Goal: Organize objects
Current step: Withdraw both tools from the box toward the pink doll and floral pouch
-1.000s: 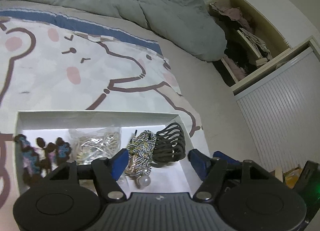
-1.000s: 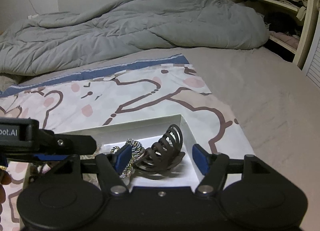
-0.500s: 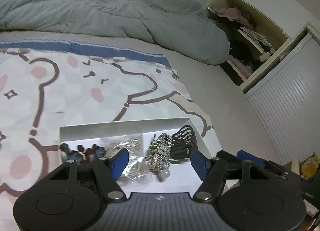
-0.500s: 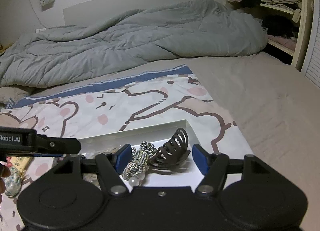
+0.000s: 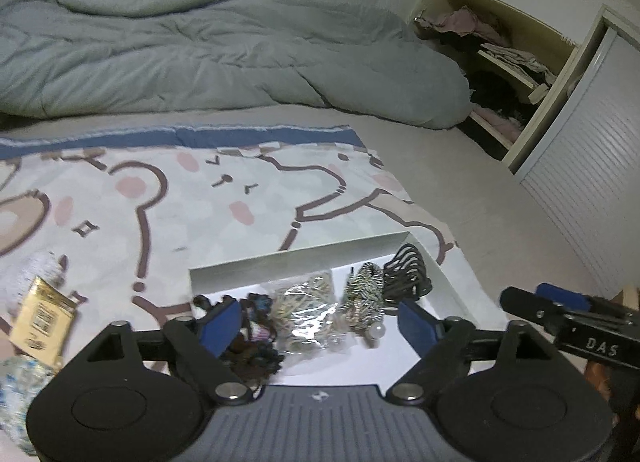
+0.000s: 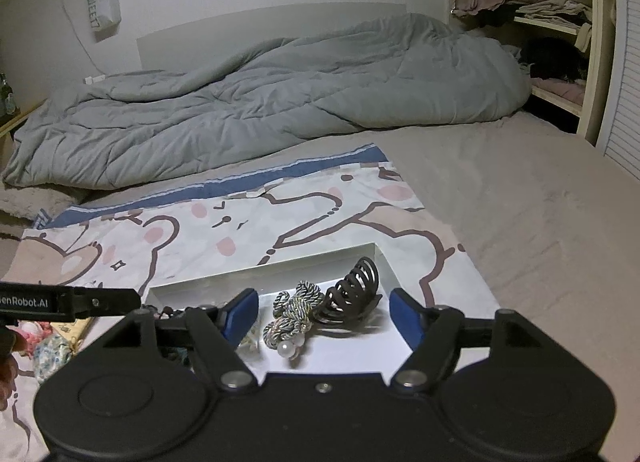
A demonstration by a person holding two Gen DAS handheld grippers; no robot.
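In the lower centre of both views, a white tray (image 5: 320, 254) sits on the bear-print sheet (image 5: 200, 198), holding a black claw clip (image 5: 408, 272), a striped rope tie (image 5: 366, 292), a clear packet (image 5: 306, 312) and dark scrunchies (image 5: 252, 338). The left gripper (image 5: 320, 322) and right gripper (image 6: 320, 314) hang above it, both spread wide, gripping nothing.

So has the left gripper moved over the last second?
Yes. The left gripper has pulled back and up from the white tray; the tray looks smaller and further off, and a gold packet now shows at left.
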